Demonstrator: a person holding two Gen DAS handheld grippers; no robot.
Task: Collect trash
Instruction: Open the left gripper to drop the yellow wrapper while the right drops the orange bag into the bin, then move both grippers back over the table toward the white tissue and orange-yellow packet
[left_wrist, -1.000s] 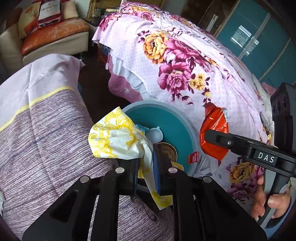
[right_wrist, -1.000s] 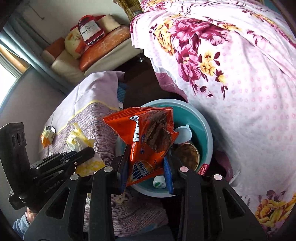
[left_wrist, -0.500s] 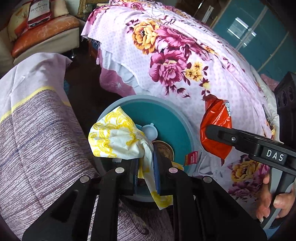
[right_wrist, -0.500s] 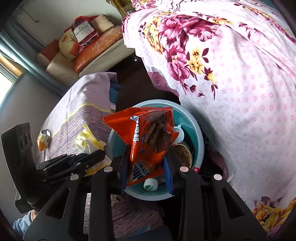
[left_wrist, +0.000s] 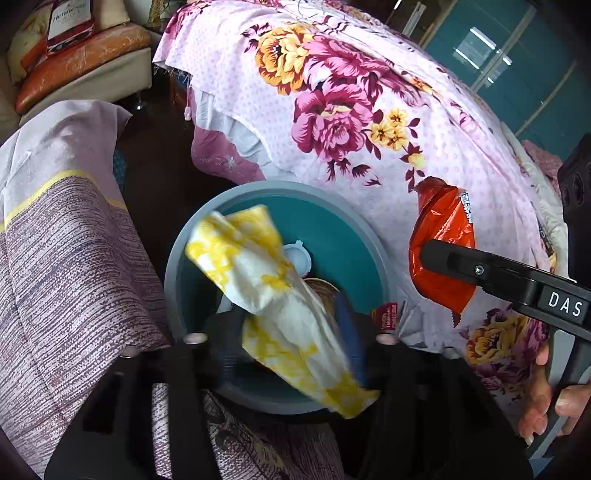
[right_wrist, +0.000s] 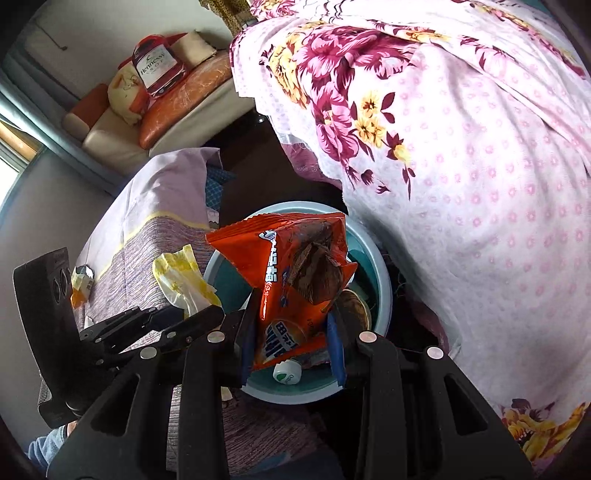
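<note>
A teal bin (left_wrist: 351, 236) stands on the floor between the bed and a couch; it also shows in the right wrist view (right_wrist: 380, 280). Inside lie a white lid (left_wrist: 297, 256) and a round brown can top. My left gripper (left_wrist: 284, 325) has its jaws spread wide above the bin, and the yellow-white wrapper (left_wrist: 266, 280) hangs loose between them, blurred. My right gripper (right_wrist: 291, 325) is shut on an orange snack bag (right_wrist: 291, 266) over the bin. The orange bag also shows in the left wrist view (left_wrist: 443, 243).
A floral pink bedspread (left_wrist: 351, 92) hangs right of the bin. A purple striped couch cover (left_wrist: 66, 258) lies left of it. Another small wrapper (right_wrist: 81, 284) lies on the couch. A sofa with cushions (right_wrist: 155, 92) stands at the back.
My left gripper has opened and the yellow-white wrapper has come loose between its jaws over the bin. Both grippers have moved closer over the bin. The right gripper still holds the orange bag.
</note>
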